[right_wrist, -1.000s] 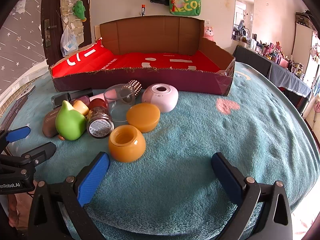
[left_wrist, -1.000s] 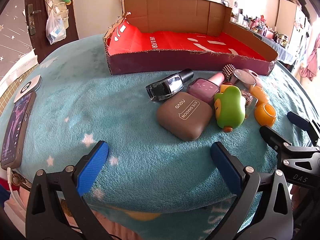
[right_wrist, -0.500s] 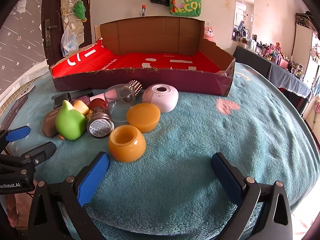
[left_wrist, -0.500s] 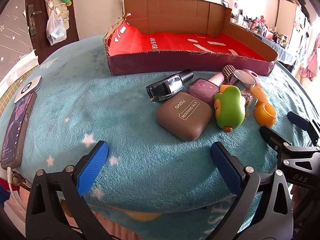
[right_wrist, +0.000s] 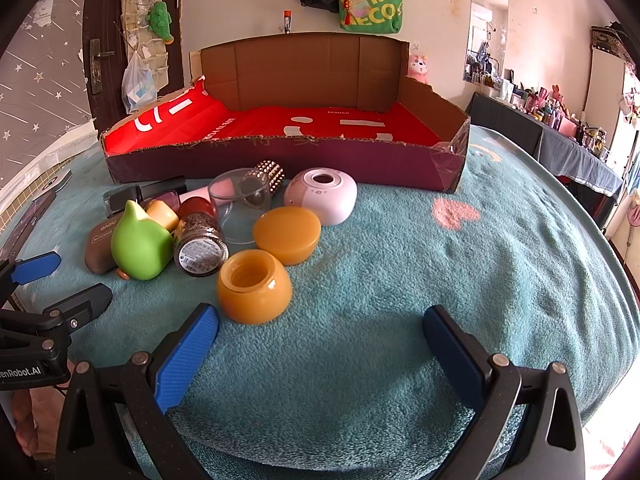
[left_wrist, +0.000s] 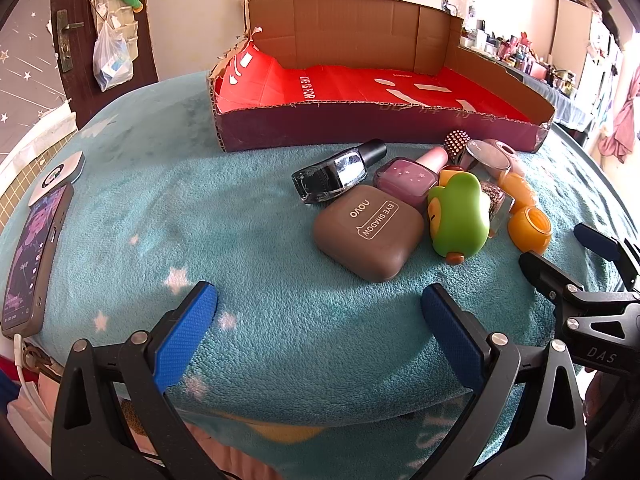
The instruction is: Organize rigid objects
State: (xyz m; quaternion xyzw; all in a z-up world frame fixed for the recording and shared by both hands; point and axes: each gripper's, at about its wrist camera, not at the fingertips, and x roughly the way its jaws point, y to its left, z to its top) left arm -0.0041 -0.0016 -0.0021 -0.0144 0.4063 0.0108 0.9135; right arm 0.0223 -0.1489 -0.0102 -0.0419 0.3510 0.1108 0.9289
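A cluster of small objects lies on the teal blanket in front of an open cardboard box [left_wrist: 360, 132] [right_wrist: 280, 160] with a red lining. It holds a brown eye shadow case [left_wrist: 368, 232], a black bottle [left_wrist: 336, 172], a mauve nail polish bottle [left_wrist: 408, 176], a green duck toy [left_wrist: 460, 216] [right_wrist: 138, 240], an orange jar [right_wrist: 254, 292] [left_wrist: 530, 232], its orange lid [right_wrist: 288, 234], a glitter jar [right_wrist: 198, 244], a clear cup [right_wrist: 240, 204] and a pink round device [right_wrist: 322, 196]. My left gripper [left_wrist: 320, 336] is open and empty, short of the case. My right gripper [right_wrist: 320, 352] is open and empty, just right of the orange jar.
A phone [left_wrist: 32, 256] and a white round gadget [left_wrist: 56, 174] lie at the blanket's left edge. The blanket drops off at the near edge. A door [right_wrist: 104, 40] and a wall with hanging bags stand behind the box. A cluttered dark table [right_wrist: 560, 136] stands at the right.
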